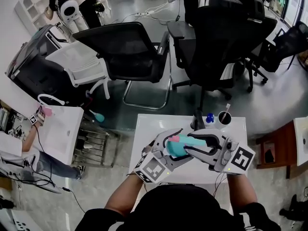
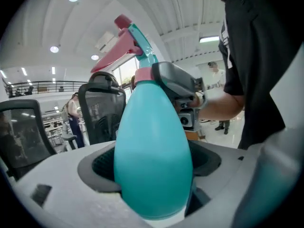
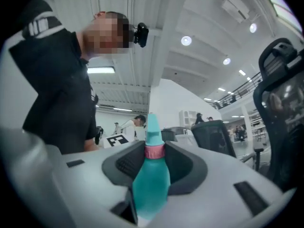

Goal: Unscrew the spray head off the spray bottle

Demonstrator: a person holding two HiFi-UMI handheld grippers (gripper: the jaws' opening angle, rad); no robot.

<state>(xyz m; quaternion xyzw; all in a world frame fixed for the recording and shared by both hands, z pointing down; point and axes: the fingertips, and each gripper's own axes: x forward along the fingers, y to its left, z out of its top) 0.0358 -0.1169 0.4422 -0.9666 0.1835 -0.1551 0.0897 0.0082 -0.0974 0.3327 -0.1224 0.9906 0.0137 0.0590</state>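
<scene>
your left gripper (image 1: 166, 148) is clamped round the teal belly of the spray bottle (image 2: 153, 160), held just above the white table (image 1: 144, 129) close to your chest. your right gripper (image 1: 195, 146) is closed on the pink collar (image 3: 154, 151) under the spray head (image 2: 135, 37). i'd judge the unscrewing is only starting: next, twist the collar while your left stops the body turning. a cup (image 1: 224, 117) with a pen stands at the table's far edge, and black office chairs (image 1: 130, 52) stand on grey floor beyond.
</scene>
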